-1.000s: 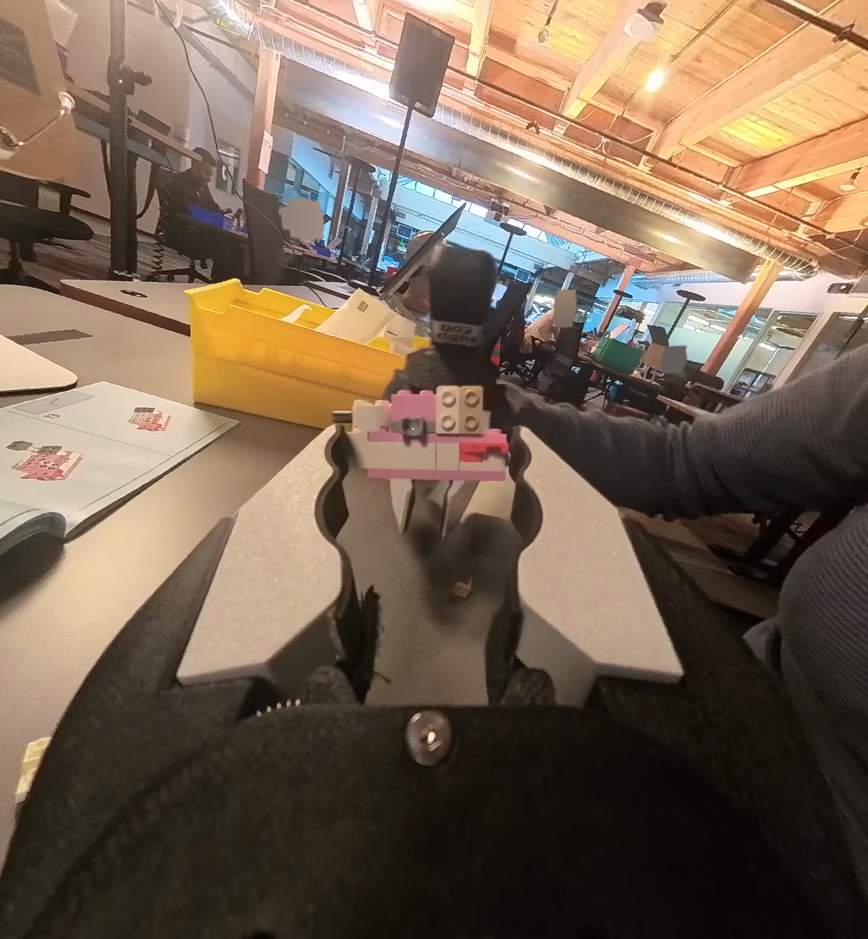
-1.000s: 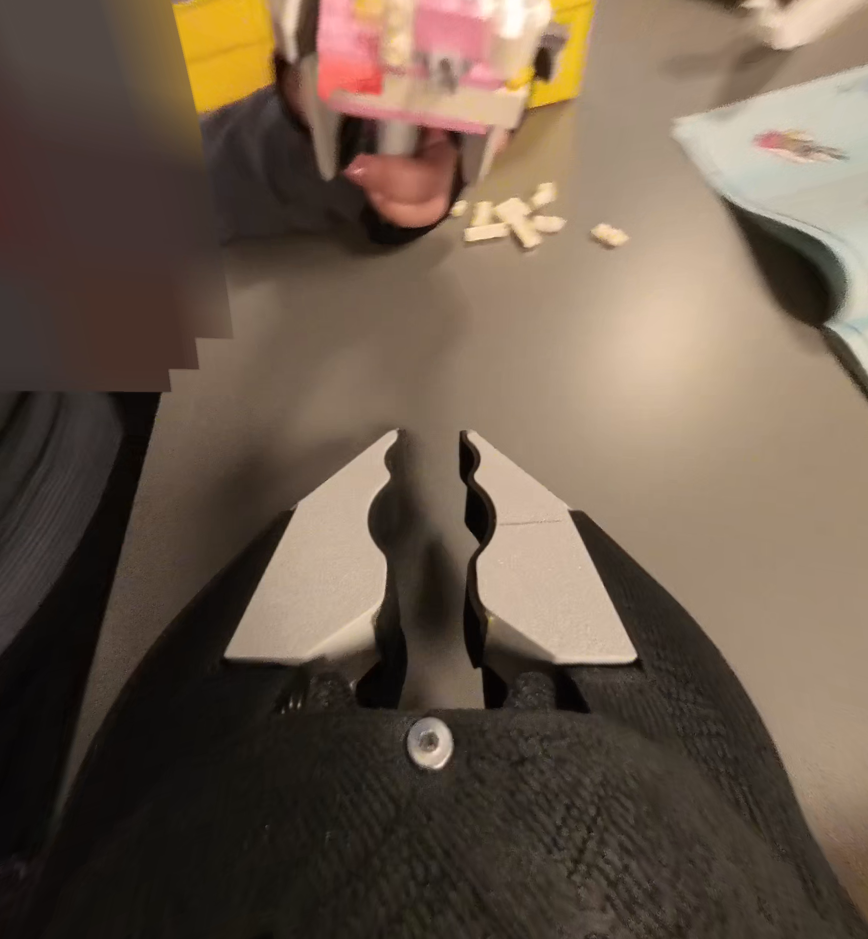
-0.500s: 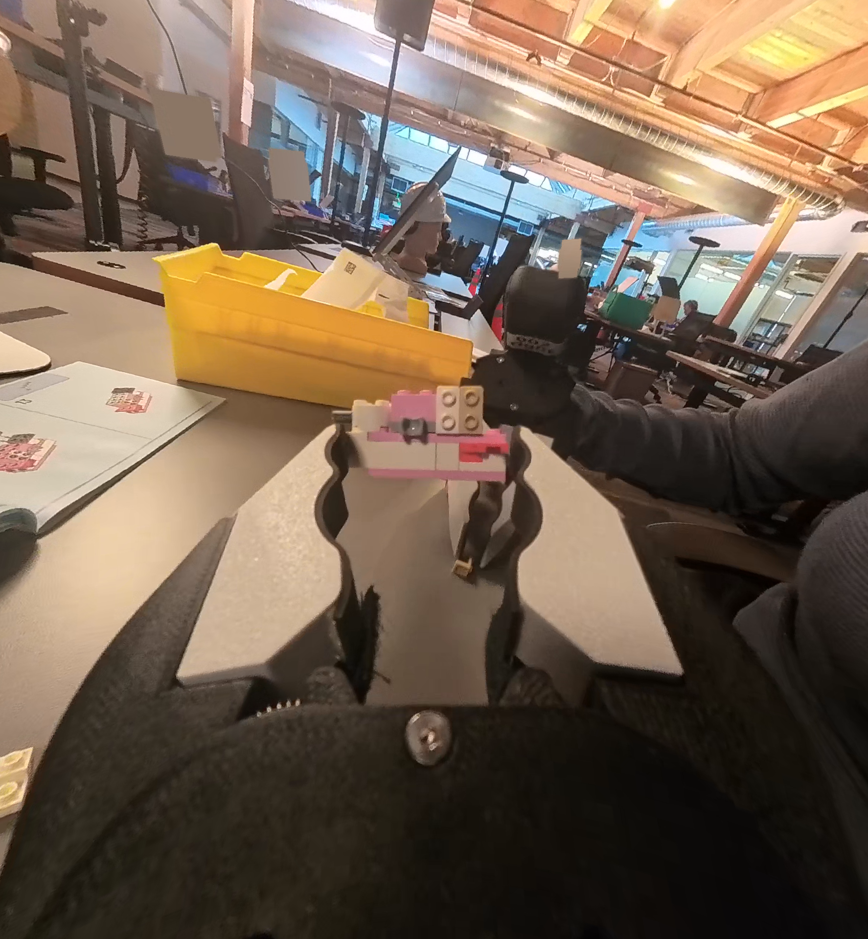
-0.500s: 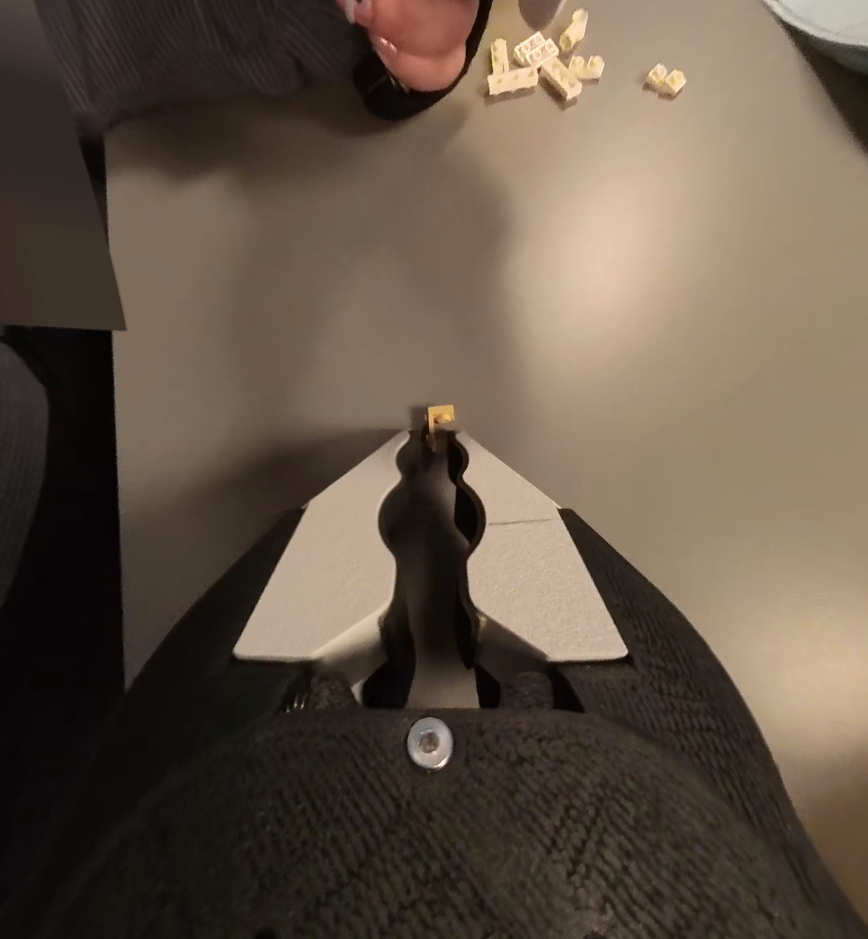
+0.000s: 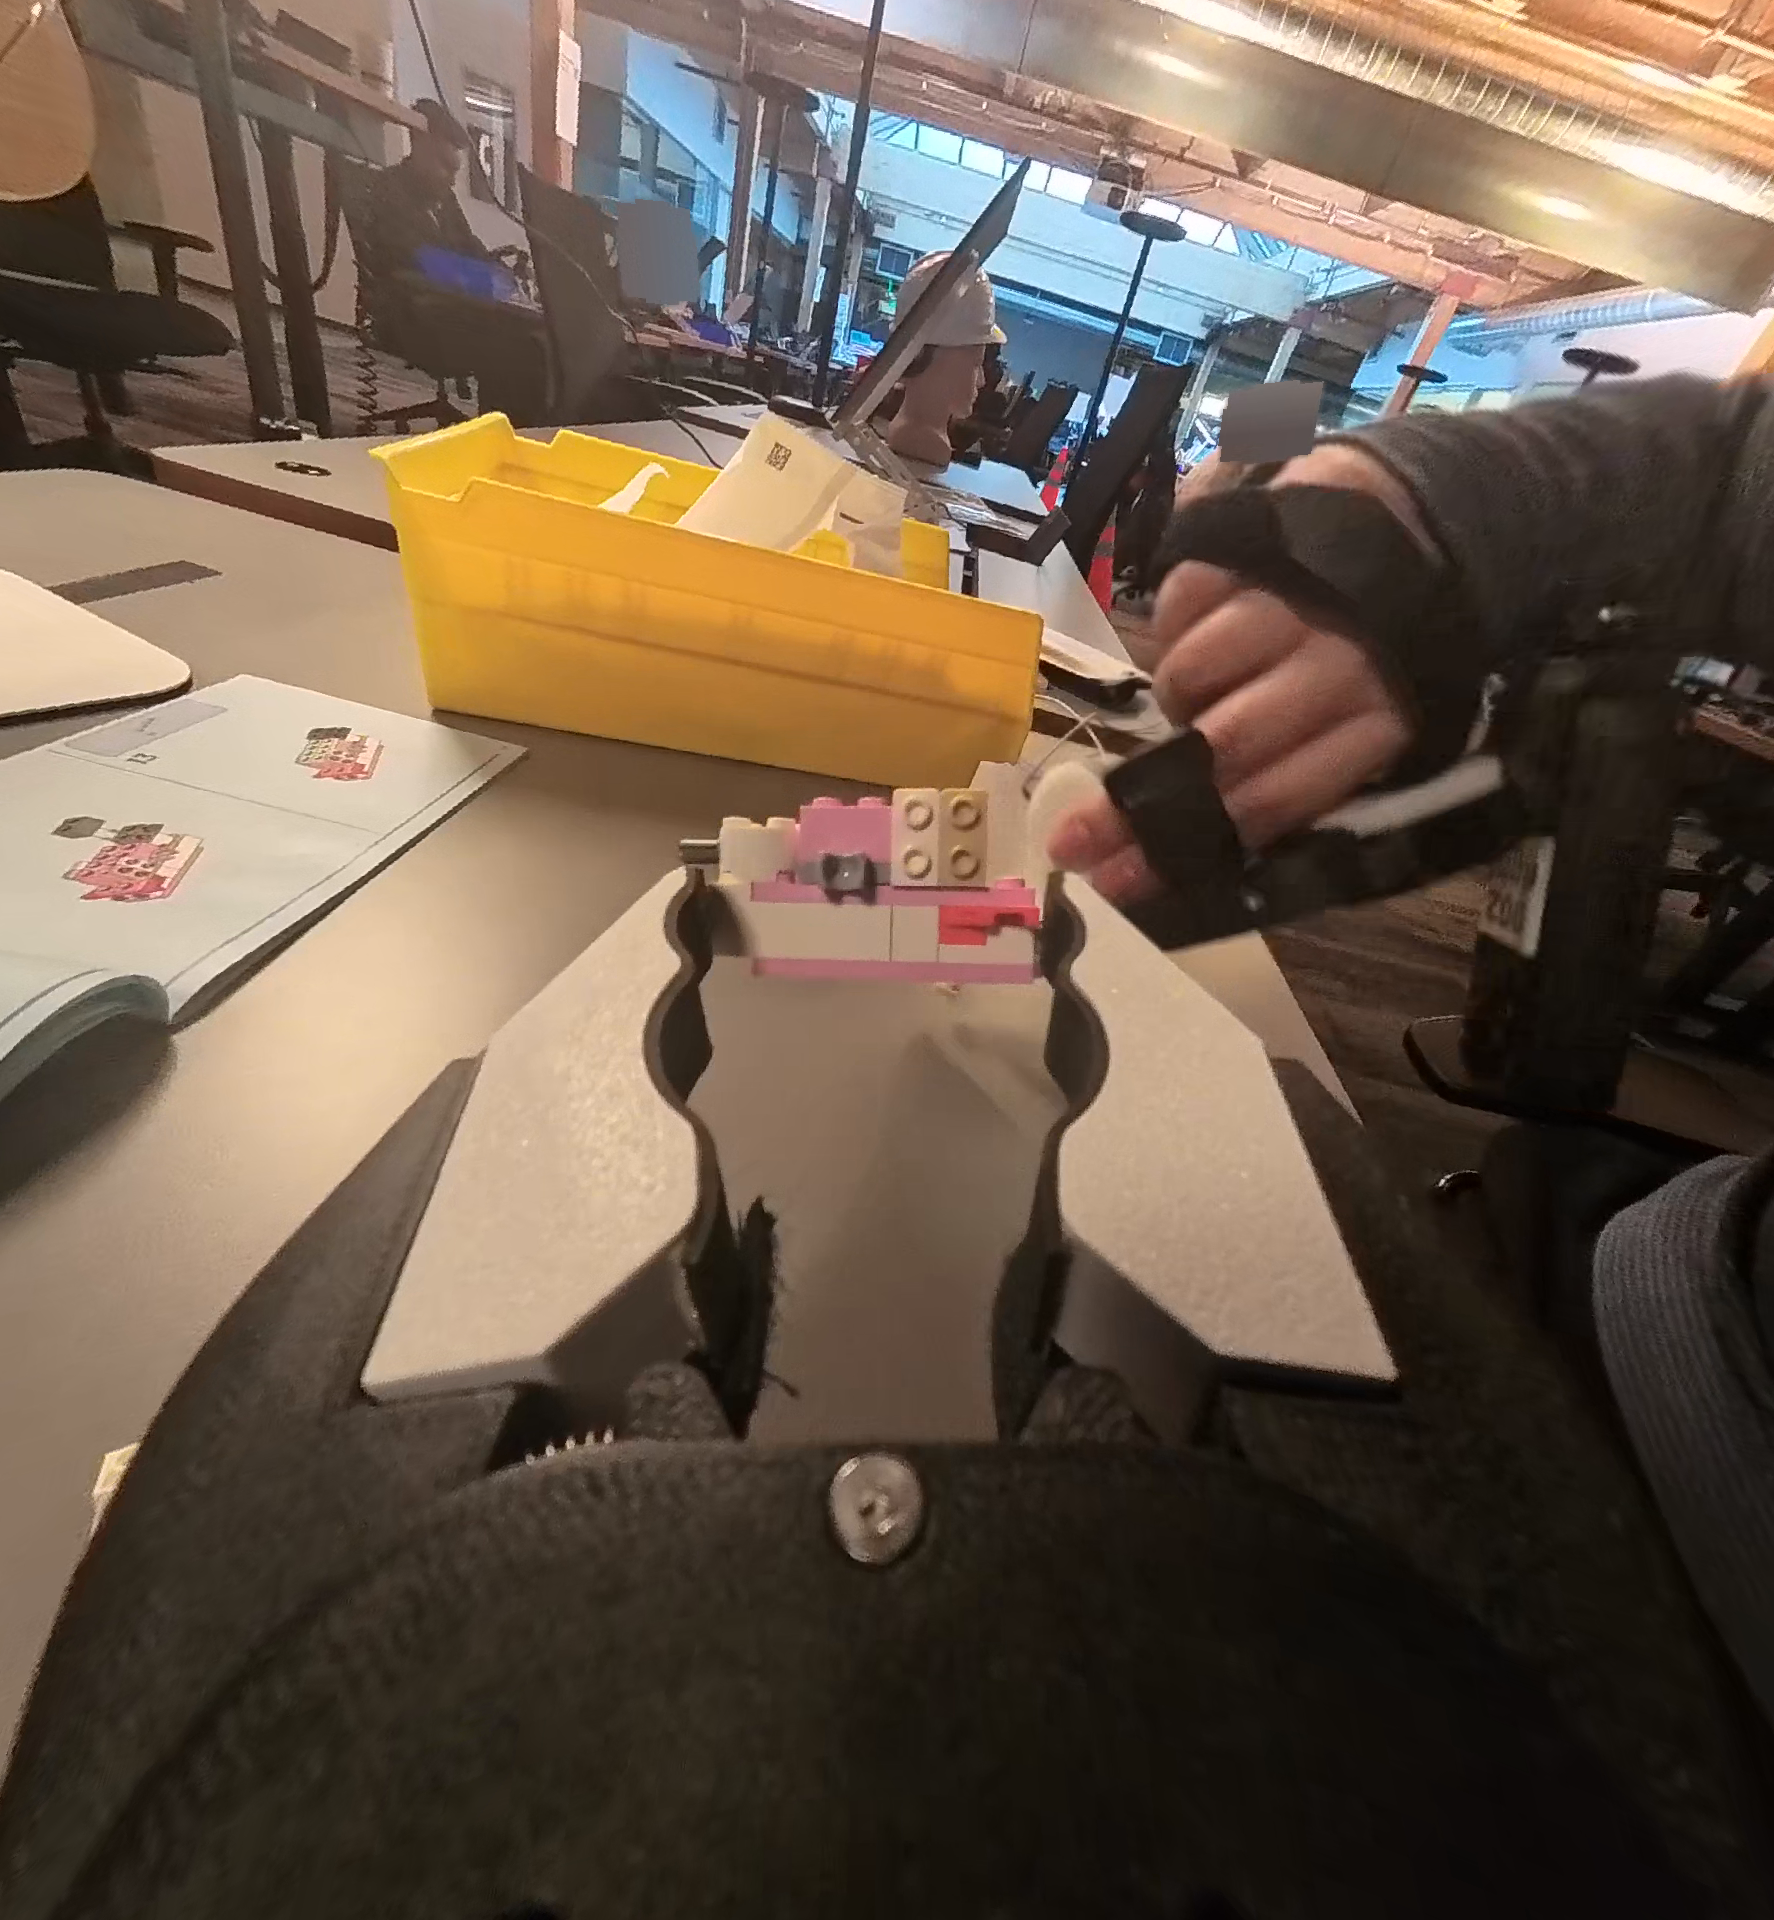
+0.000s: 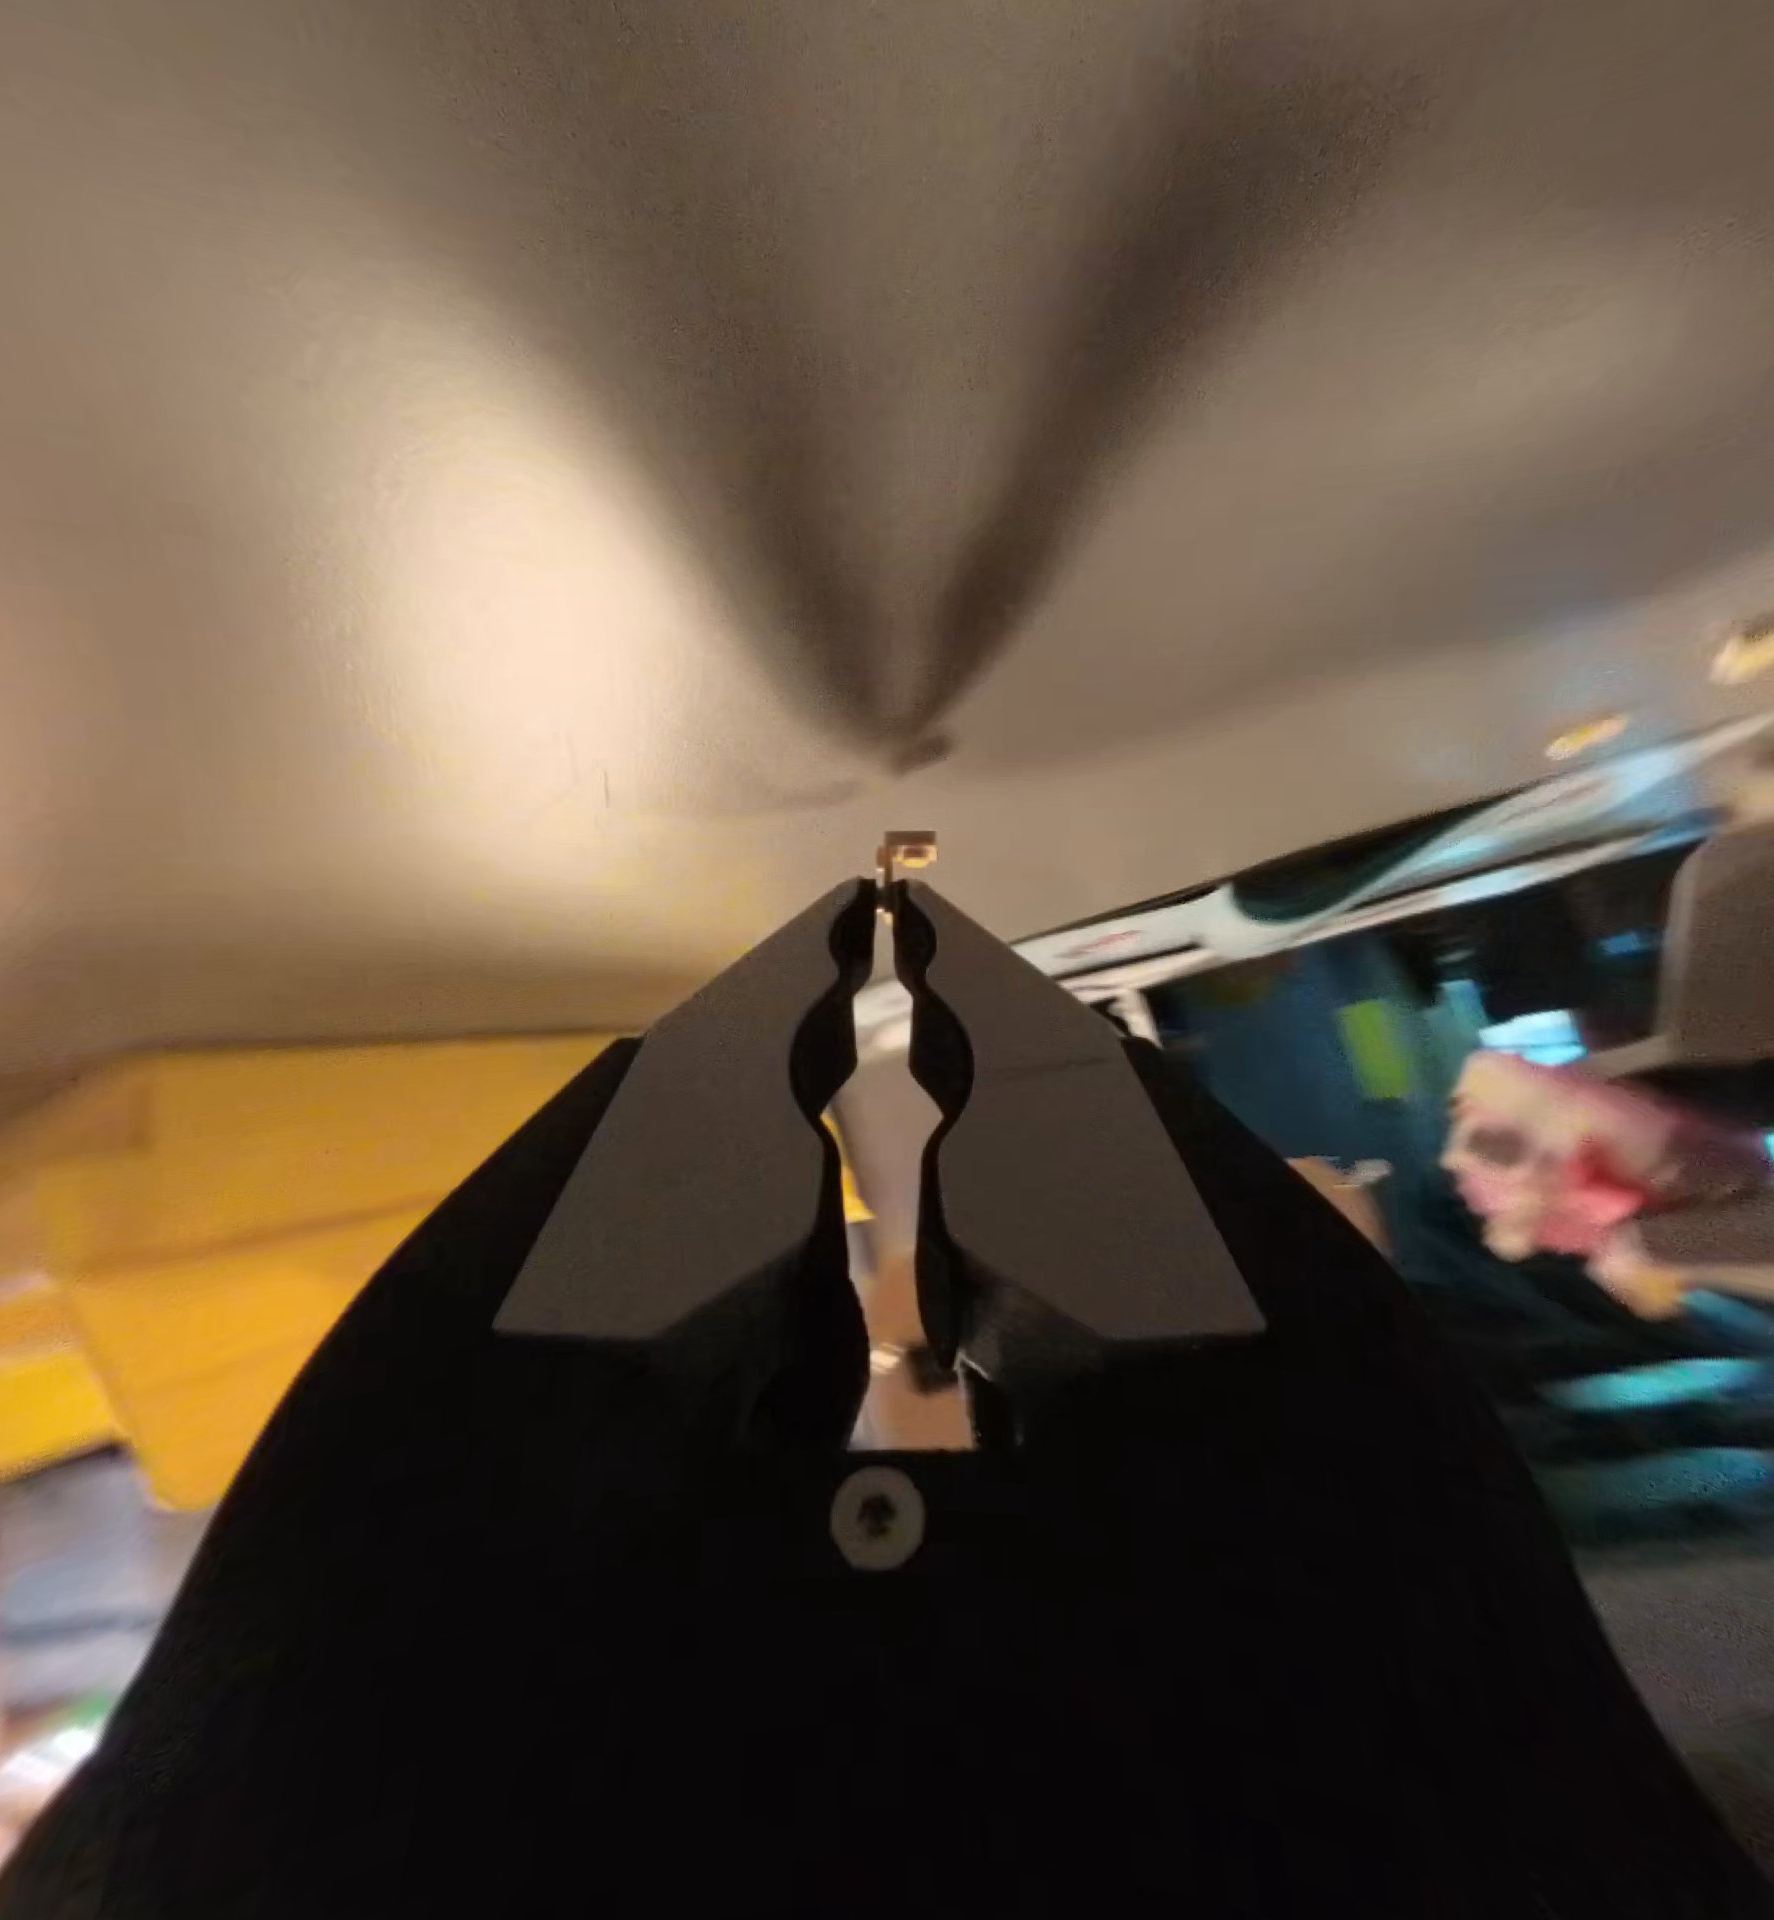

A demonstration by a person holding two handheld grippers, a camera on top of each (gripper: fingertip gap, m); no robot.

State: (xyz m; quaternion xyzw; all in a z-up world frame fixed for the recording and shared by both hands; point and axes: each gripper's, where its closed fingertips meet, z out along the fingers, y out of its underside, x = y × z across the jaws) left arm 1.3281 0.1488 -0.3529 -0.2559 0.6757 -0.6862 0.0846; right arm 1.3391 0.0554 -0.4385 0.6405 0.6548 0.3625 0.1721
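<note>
Two sets of tongs are busy. The left tongs (image 5: 878,914) stand wide, clamped on a pink-and-white brick model (image 5: 888,894), their fingertips pressed against its two ends above the grey counter (image 5: 291,1039). The right tongs (image 6: 885,883), a second ago half open over the bare counter, have since shut on a tiny tan piece (image 6: 909,850) and lifted it; their view has swung up, badly blurred. The gloved hand (image 5: 1267,707) now sits just beside the model's right end. A yellow bin (image 5: 717,644) and an open booklet (image 5: 187,810) lie beyond.
</note>
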